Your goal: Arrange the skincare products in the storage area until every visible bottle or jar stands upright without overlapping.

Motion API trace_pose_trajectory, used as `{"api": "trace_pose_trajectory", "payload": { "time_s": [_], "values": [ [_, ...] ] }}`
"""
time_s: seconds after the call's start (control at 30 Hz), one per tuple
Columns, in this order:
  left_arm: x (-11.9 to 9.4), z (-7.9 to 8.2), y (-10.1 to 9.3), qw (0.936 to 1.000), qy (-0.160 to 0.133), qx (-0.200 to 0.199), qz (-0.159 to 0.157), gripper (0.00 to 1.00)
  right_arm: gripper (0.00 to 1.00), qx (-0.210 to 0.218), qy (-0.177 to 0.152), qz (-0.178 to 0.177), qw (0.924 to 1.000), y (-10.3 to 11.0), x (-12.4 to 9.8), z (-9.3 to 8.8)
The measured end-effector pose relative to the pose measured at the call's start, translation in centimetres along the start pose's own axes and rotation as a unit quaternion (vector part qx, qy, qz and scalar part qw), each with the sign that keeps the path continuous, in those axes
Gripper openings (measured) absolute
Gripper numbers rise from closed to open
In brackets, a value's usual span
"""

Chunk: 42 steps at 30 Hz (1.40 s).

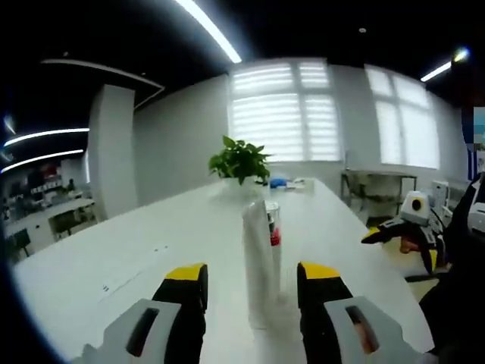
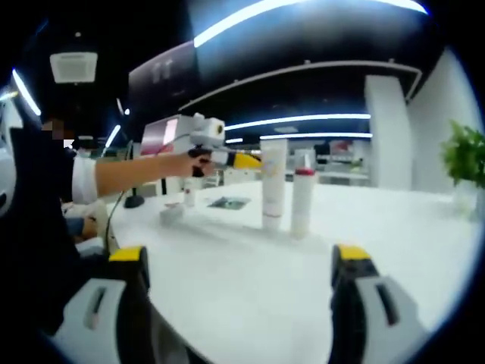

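A tall white tube [image 1: 258, 265] stands upright on the white table [image 1: 114, 265], just ahead of my left gripper [image 1: 252, 282]. The jaws are open, with a gap on each side of the tube. Close behind the tube stands a slim white bottle with a red cap [image 1: 273, 227]. In the right gripper view the same tube [image 2: 273, 182] and red-capped bottle [image 2: 301, 201] stand side by side, a little apart. The left gripper [image 2: 244, 160], held by a hand, is level with the tube's upper part. My right gripper [image 2: 240, 262] is open and empty, well short of them.
A potted plant [image 1: 240, 161] stands at the table's far end. A small bottle [image 2: 189, 194], a low white item [image 2: 170, 215] and a dark flat thing [image 2: 228, 202] lie beyond the tube. The right gripper [image 1: 415, 226] hangs past the table's right edge.
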<state>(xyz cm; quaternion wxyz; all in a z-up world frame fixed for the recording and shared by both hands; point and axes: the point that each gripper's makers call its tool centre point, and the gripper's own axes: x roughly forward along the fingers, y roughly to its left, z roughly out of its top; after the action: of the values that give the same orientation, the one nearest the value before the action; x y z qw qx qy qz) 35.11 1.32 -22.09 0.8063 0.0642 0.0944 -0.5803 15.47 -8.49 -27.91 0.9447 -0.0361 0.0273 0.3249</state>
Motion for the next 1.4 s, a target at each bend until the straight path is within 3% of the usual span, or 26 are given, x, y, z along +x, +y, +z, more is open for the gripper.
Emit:
{"api": "trace_pose_trajectory", "payload": {
  "time_s": [0.17,0.27,0.57,0.67,0.8,1.03,1.2,1.4],
  "values": [
    [-1.2,0.1,-0.3,0.9991,-0.031,-0.024,0.017,0.56,1.0,0.002,-0.006,-0.01,0.9999,-0.5,0.2,0.3],
    [-1.9,-0.2,-0.6,0.9982,-0.033,-0.045,0.023,0.55,0.97,0.006,0.0,-0.005,1.0,-0.3,0.5,0.3],
    [-3.7,-1.3,-1.7,0.9965,-0.031,-0.038,0.067,0.93,1.0,0.022,-0.017,-0.019,0.9994,-0.7,0.8,1.2],
    [-4.6,-1.6,-1.9,0.9953,-0.039,-0.042,0.079,0.99,1.0,0.017,-0.027,-0.016,0.9993,-0.6,0.9,1.7],
    [-5.9,-1.7,-2.0,0.9922,-0.058,-0.05,0.098,0.99,1.0,0.007,-0.035,-0.021,0.9991,-0.5,1.1,2.1],
    [-7.8,-2.8,-4.0,0.9917,-0.067,-0.059,0.092,0.99,1.0,0.014,-0.034,-0.013,0.9992,0.0,1.9,2.1],
    [-10.0,-4.2,-4.1,0.986,-0.068,-0.061,0.14,0.99,0.98,0.001,-0.029,-0.014,0.9995,-0.1,2.2,2.5],
    [-12.1,-5.5,-5.6,0.9832,-0.068,-0.059,0.158,0.99,0.96,-0.01,-0.022,-0.009,0.9997,0.3,2.7,2.7]
  ]
}}
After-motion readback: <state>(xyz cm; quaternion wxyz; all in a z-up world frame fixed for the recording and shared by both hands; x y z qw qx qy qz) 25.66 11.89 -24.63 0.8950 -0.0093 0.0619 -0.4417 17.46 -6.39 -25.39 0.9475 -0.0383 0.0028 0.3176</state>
